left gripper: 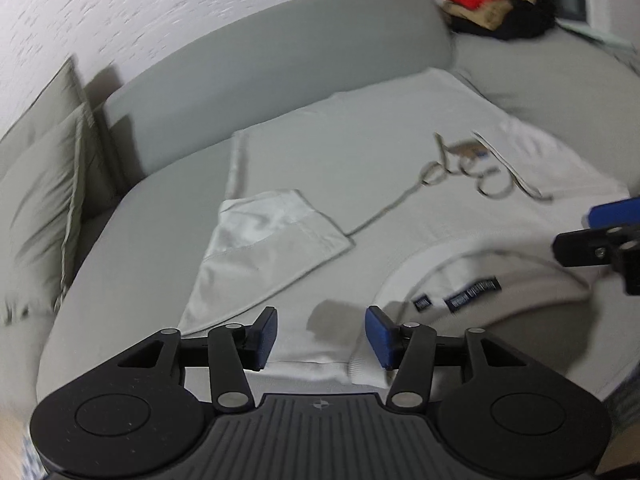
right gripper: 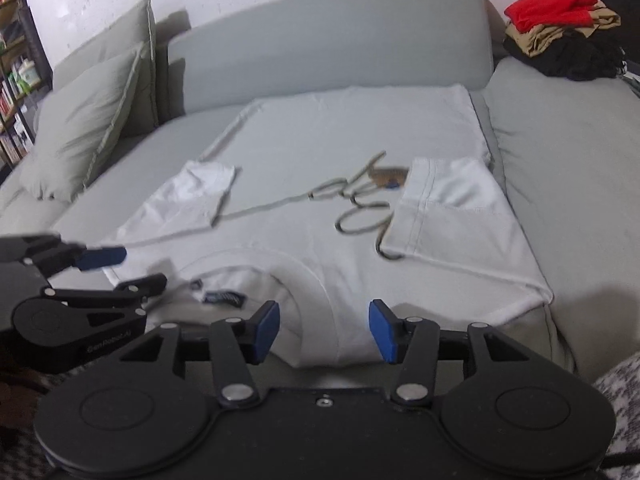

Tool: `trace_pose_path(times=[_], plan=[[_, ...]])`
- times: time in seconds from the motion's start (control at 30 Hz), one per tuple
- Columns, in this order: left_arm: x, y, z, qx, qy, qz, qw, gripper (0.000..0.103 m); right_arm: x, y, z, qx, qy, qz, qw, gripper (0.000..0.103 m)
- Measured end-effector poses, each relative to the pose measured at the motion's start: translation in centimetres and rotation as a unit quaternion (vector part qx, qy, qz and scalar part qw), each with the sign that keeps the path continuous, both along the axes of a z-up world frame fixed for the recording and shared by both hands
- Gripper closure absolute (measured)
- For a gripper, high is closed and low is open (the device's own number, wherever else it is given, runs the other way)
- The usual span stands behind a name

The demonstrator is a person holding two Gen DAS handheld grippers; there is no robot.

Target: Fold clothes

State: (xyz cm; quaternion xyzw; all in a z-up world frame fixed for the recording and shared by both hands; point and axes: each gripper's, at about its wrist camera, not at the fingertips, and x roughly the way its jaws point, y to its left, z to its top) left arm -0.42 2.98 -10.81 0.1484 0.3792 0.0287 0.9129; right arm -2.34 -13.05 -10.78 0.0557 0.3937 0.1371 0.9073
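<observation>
White T-shirt [right gripper: 352,248] is laid flat on the grey sofa seat [right gripper: 568,184], sleeves folded inward, collar at the near edge. Left claw [left gripper: 322,334] and right claw [right gripper: 324,330] are held part-open over the collar edge, nothing gripped. Clothes pile [right gripper: 560,32] is seen beyond the shirt's far right corner.

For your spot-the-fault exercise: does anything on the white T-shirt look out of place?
Yes. A cord with a cardboard tag lies looped across the white T-shirt, between its folded-in sleeves; it could get caught in the next fold.

both wrist cameras look down close over a white shirt [left gripper: 360,168] on a sofa [right gripper: 320,40], side by side.
</observation>
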Motion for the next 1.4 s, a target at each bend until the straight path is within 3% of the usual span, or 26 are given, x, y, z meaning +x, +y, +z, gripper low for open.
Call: trace_pose_path(times=[0.17,0.27,0.37,0.47,0.57,0.63,0.73,0.83,0.9,1.03,1.1,1.17,1.27,1.4], plan=[[0.8,1.9,2.9,-0.04,-0.006,0.03,0.9987,0.049,1.3,-0.9,3.3,0.035,-0.016,-0.011,0.999,0.046],[1.5,2.7,6.1,-0.029,-0.037,0.039,0.9981,0.047,2.6,-1.8,6.5,0.07,-0.025,-0.018,0.997,0.043],[2.5,3.9,9.5,-0.031,-0.062,0.048,0.9964,0.042,4.1,-3.0,10.0,0.1,-0.034,-0.033,0.994,0.031],[4.3,5.1,11.7,-0.047,-0.058,0.059,0.9954,0.038,5.6,-4.0,13.2,0.114,-0.047,-0.043,0.991,0.018],[7.3,5.6,11.8,-0.035,-0.036,0.072,0.9961,0.036,7.6,-4.4,15.4,0.108,-0.054,-0.042,0.992,0.01],[10.2,5.8,10.3,-0.031,0.003,0.071,0.997,0.035,10.1,-4.1,15.0,0.076,-0.04,-0.041,0.995,0.0],[15.2,6.0,7.1,-0.037,0.081,0.061,0.9941,0.037,14.8,-2.4,12.7,0.028,0.009,-0.04,0.999,0.0],[19.5,7.0,4.3,-0.083,0.121,0.065,0.987,0.037,19.6,-1.5,8.5,0.016,0.071,-0.048,0.996,0.012],[21.8,7.9,3.4,-0.075,0.1,0.074,0.9894,0.038,22.2,-2.1,6.2,0.026,0.076,-0.059,0.995,0.032],[26.4,9.6,1.0,-0.038,0.056,0.086,0.994,0.042,27.2,-5.6,2.4,0.041,0.071,-0.109,0.991,0.059],[28.8,10.6,-0.4,-0.029,0.044,0.1,0.9936,0.047,29.6,-7.8,0.4,0.065,0.078,-0.134,0.986,0.06],[31.1,11.9,-1.6,-0.054,0.043,0.113,0.9913,0.048,31.5,-9.4,-1.4,0.084,0.087,-0.153,0.981,0.059],[34.2,14.2,-2.6,-0.116,0.037,0.135,0.9834,0.047,33.7,-11.3,-3.4,0.11,0.082,-0.179,0.974,0.056],[37.8,17.0,-3.9,-0.2,0.045,0.161,0.9653,0.05,36.3,-14.2,-5.1,0.152,0.061,-0.221,0.962,0.046]])
